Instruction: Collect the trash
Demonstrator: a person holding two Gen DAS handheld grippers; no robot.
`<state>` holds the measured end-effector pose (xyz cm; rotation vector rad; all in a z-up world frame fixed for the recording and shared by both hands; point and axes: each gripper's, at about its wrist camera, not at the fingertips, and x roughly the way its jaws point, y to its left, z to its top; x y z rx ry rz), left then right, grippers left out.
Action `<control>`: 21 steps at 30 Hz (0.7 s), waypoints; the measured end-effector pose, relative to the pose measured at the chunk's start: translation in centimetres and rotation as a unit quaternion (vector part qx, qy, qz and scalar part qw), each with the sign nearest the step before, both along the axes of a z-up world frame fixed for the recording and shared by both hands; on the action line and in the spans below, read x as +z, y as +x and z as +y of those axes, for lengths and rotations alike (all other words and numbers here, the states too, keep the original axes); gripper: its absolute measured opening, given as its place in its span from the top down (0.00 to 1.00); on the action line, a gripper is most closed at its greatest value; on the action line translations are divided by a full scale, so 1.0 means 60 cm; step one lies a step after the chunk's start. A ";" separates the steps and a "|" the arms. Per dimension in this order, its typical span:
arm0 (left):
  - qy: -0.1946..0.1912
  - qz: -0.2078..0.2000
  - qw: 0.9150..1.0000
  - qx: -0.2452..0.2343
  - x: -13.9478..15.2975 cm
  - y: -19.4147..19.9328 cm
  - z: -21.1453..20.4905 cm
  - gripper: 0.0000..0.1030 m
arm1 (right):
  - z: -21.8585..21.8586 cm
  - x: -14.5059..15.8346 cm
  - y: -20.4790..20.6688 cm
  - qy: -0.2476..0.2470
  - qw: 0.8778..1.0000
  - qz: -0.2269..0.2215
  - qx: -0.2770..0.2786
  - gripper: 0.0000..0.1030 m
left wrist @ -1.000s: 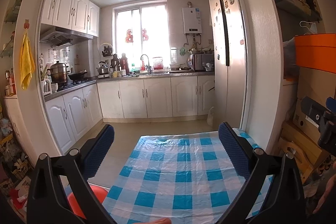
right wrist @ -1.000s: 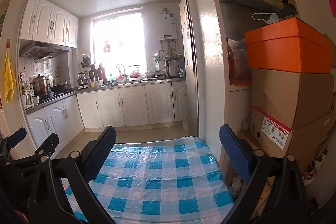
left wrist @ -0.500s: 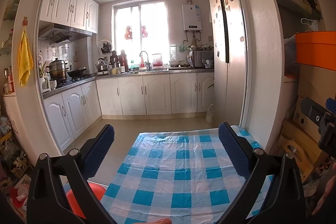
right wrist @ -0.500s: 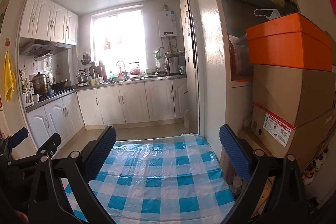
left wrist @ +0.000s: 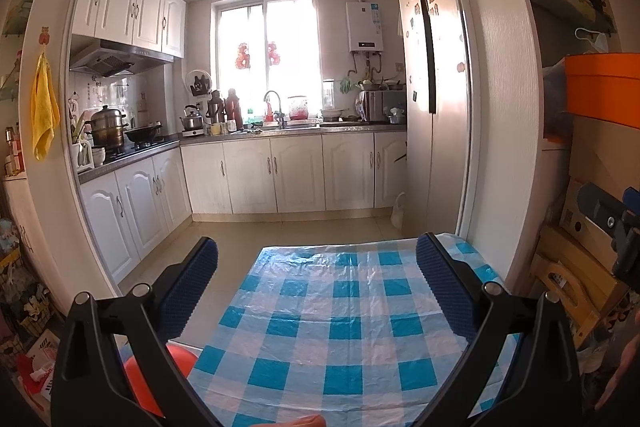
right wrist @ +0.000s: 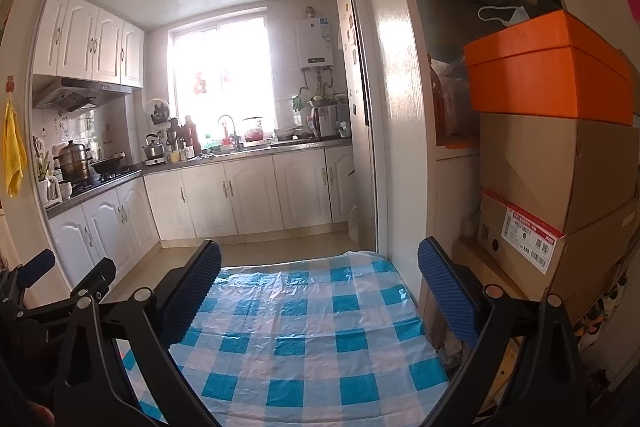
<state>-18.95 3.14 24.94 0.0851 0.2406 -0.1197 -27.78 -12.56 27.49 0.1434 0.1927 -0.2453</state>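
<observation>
My left gripper [left wrist: 318, 267] is open and empty, held above a table with a blue-and-white checked plastic cloth [left wrist: 340, 327]. My right gripper [right wrist: 319, 269] is open and empty above the same cloth [right wrist: 296, 331]. The left gripper also shows at the left edge of the right wrist view [right wrist: 60, 283], and the right gripper at the right edge of the left wrist view [left wrist: 612, 223]. No trash shows on the cloth. A white bag [left wrist: 398, 211] stands on the kitchen floor beside the fridge.
A kitchen lies beyond the table, with white cabinets [left wrist: 276, 175], a fridge [left wrist: 436, 107] and a doorframe [right wrist: 396, 107]. Stacked cardboard boxes [right wrist: 560, 187] with an orange box [right wrist: 548, 75] stand at the right. A red stool [left wrist: 160, 375] sits at the table's left.
Both grippers tilted slightly upward, so the table cloth sits lower in both views. Both stayed open.
</observation>
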 end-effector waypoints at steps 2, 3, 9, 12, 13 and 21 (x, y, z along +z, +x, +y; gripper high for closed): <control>-0.001 0.002 1.000 0.000 -0.001 0.003 0.000 0.03 | -0.003 -0.001 0.003 0.000 1.000 0.002 -0.001 0.05; -0.001 0.003 1.000 0.000 -0.002 0.005 -0.002 0.03 | -0.004 -0.002 0.004 0.000 1.000 0.002 -0.001 0.05; -0.003 0.008 1.000 -0.003 -0.009 0.013 -0.006 0.03 | -0.009 -0.006 0.011 0.001 1.000 0.005 -0.002 0.05; -0.001 0.012 1.000 -0.004 -0.012 0.018 -0.008 0.03 | -0.010 -0.009 0.014 0.004 1.000 0.008 -0.002 0.05; -0.001 0.012 1.000 -0.004 -0.013 0.019 -0.008 0.03 | -0.011 -0.011 0.016 0.005 1.000 0.008 -0.002 0.05; -0.004 0.023 1.000 -0.001 -0.022 0.036 -0.009 0.03 | -0.018 -0.023 0.030 0.004 1.000 0.018 -0.004 0.05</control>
